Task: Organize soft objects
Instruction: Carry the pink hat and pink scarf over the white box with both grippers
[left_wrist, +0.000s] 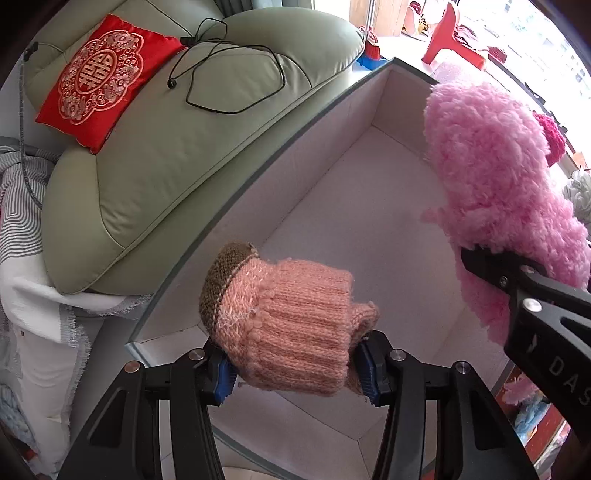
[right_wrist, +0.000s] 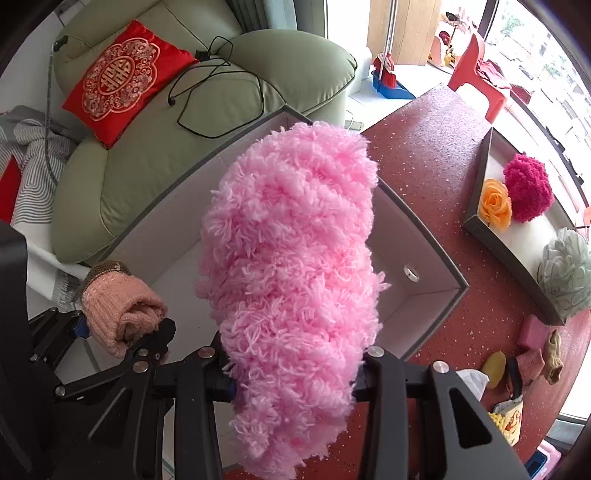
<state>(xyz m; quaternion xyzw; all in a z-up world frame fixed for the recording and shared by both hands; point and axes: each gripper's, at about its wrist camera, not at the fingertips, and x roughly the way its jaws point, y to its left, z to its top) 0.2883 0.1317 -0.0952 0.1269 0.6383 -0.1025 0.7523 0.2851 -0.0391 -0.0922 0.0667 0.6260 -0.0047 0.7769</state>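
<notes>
My left gripper is shut on a rolled peach knitted piece with a brown end; it also shows in the right wrist view. I hold it above a grey box with a white inside. My right gripper is shut on a fluffy pink yarn bundle, held over the same box. In the left wrist view the pink bundle hangs at the right, with a right gripper finger pressed on it.
A green sofa with a red cushion and a black cable lies to the left. On the red table, a second tray holds an orange flower, a magenta pompom and a pale green bundle. Small soft items lie at the right.
</notes>
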